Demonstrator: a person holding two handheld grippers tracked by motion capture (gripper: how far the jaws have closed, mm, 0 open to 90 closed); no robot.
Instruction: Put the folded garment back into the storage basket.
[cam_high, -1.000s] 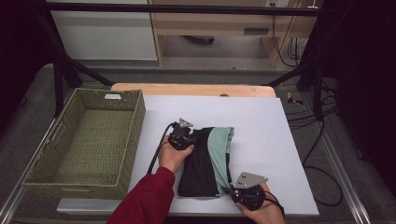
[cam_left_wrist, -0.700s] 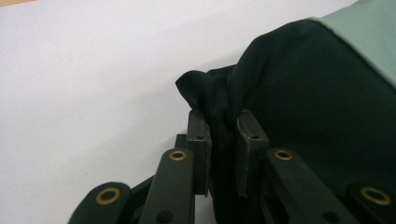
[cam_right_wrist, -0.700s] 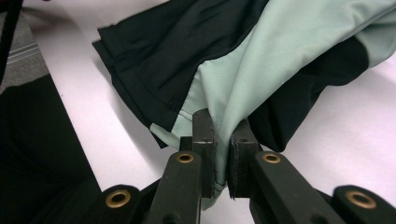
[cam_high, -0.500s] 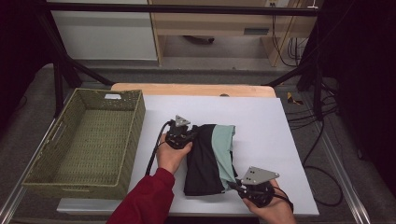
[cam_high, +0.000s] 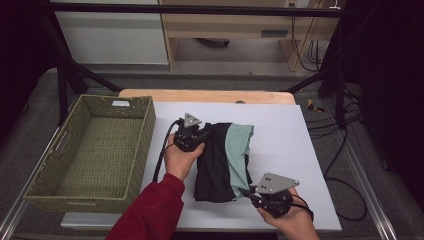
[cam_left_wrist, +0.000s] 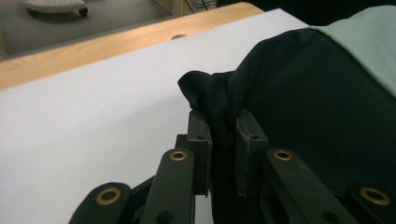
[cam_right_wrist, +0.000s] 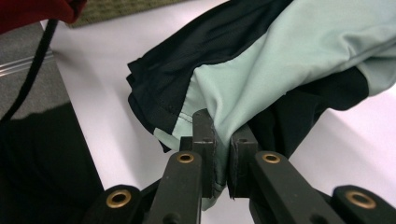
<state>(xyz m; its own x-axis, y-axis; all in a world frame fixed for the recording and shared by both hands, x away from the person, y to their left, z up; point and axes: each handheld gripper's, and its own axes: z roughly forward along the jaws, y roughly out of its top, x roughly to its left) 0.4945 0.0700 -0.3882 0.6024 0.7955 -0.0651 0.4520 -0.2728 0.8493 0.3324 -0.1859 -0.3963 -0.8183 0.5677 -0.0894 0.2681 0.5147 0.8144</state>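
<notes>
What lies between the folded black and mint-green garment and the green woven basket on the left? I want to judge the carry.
Nothing visible does. Both grippers are shut on the folded black and mint-green garment, the left gripper at its far corner, the right gripper at its near edge. Bare white tabletop separates it from the green woven basket, with only the basket's wall to clear.

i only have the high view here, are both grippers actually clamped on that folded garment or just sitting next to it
Observer: Yes for the left gripper. In its own view the jaws pinch a bunched fold of the black part of the garment.
Operator: and the right one
Observer: The right gripper is shut on the garment's edge, where the mint green panel meets a stitched hem.
Operator: is the cloth off the table at that end
Observer: In the right gripper view the pinched edge hangs above the white table, with a shadow under it.
</notes>
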